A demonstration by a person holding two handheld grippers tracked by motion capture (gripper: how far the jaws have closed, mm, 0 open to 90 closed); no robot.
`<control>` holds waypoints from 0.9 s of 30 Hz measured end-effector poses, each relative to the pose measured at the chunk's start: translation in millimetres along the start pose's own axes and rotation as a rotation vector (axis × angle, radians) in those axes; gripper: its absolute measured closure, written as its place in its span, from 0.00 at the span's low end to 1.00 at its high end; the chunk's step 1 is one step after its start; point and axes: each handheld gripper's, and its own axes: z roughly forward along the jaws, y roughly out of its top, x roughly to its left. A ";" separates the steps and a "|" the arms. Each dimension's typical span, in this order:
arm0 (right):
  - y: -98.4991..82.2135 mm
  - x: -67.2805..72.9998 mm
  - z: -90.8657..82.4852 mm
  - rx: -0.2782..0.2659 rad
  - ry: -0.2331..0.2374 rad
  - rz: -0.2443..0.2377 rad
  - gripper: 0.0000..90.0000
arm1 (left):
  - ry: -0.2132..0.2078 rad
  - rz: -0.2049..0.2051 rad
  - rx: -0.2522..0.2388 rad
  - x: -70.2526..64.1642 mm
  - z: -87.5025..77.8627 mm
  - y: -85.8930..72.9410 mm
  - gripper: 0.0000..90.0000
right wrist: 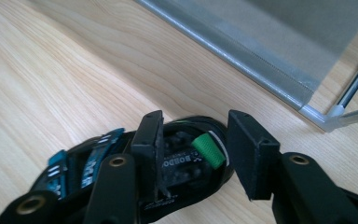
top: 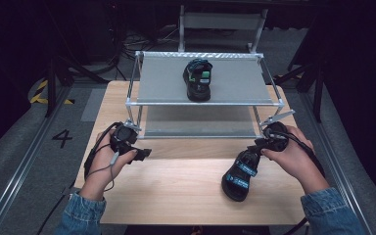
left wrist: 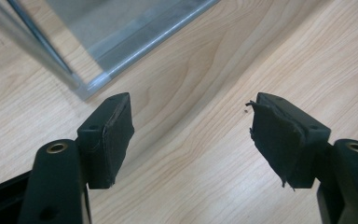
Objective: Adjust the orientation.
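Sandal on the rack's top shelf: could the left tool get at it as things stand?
Probably yes. The left tool is open and empty over the table by the rack's front left leg. The sandal stands alone on the open top shelf, nothing above or beside it.

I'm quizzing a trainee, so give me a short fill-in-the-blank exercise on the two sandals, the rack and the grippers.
1. One sandal stands on the rack's ____ shelf.
2. The other sandal lies on the wooden ____.
3. The ____ gripper has its jaws around that sandal's heel end.
4. The left gripper has jaws apart, holding ____.

Missing words: top; table; right; nothing
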 end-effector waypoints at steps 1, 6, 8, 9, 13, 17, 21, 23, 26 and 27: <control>0.8 -0.7 2.4 0.013 -0.005 -0.002 0.65 | 0.004 -0.004 -0.002 1.1 -0.4 -1.3 0.33; 0.1 -4.1 9.9 0.073 -0.025 -0.043 0.71 | 0.006 -0.023 0.000 6.5 -0.9 -5.7 0.33; -0.3 -4.1 11.3 0.099 -0.043 -0.074 0.83 | 0.001 -0.021 0.010 7.8 0.3 -5.8 0.33; 0.4 -3.7 10.0 0.099 -0.050 -0.077 0.86 | -0.002 -0.011 0.013 8.1 0.7 -5.5 0.33; 2.0 -1.1 6.6 0.122 -0.074 -0.078 0.94 | -0.021 -0.002 -0.003 6.7 0.3 -3.2 0.34; -2.9 2.5 -2.3 0.124 -0.078 -0.056 0.95 | -0.024 0.011 0.002 6.9 2.0 0.4 0.34; -14.6 7.3 -16.0 0.125 -0.087 -0.016 0.95 | -0.045 0.032 0.008 4.6 6.5 7.1 0.34; -22.4 9.7 -22.7 0.125 -0.091 0.005 0.95 | -0.050 0.047 0.008 3.1 8.7 11.0 0.34; -35.0 12.1 -32.8 0.136 -0.090 0.038 0.95 | -0.057 0.061 0.011 0.4 12.7 16.6 0.34; -39.4 13.0 -35.8 0.140 -0.087 0.052 0.95 | -0.057 0.061 0.011 0.4 12.7 16.6 0.34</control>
